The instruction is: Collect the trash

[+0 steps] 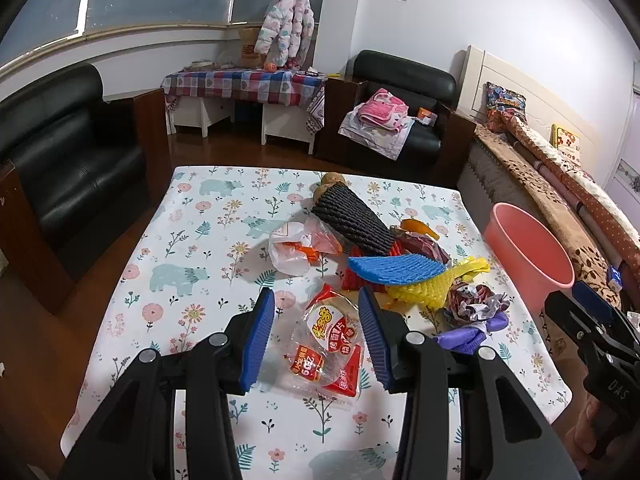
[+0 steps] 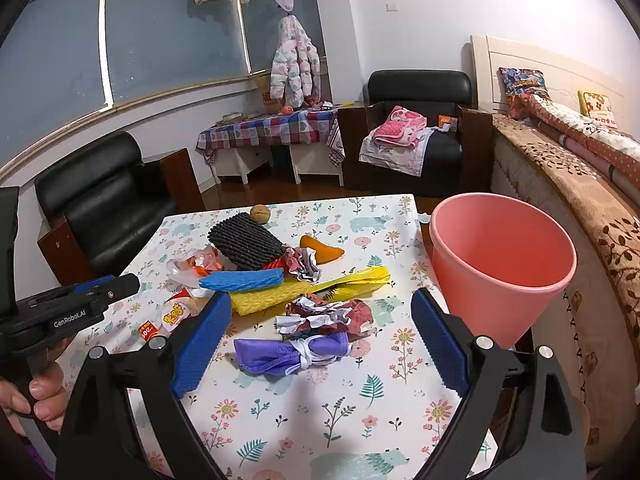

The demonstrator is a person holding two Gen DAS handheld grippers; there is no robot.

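Note:
A clear snack wrapper with red print [image 1: 328,354] lies flat on the floral tablecloth [image 1: 192,248]. My left gripper [image 1: 317,338] hangs over it, open, with a blue pad on either side of the wrapper and neither touching it. In the right wrist view a crumpled purple mask [image 2: 288,354] lies between the wide-open fingers of my right gripper [image 2: 320,344], which holds nothing. Behind it are crumpled printed paper [image 2: 328,314], a yellow foam net [image 2: 304,288], a blue foam net [image 2: 240,280], a black foam net [image 2: 246,246] and a white plastic bag [image 1: 286,250]. A pink bin [image 2: 500,264] stands empty at the table's right.
An orange peel [image 2: 320,250] and a brown walnut-like ball [image 2: 260,213] lie at the back of the pile. A bed [image 2: 580,208] runs along the right, just behind the bin. Black armchairs [image 1: 68,160] stand left of the table and beyond it.

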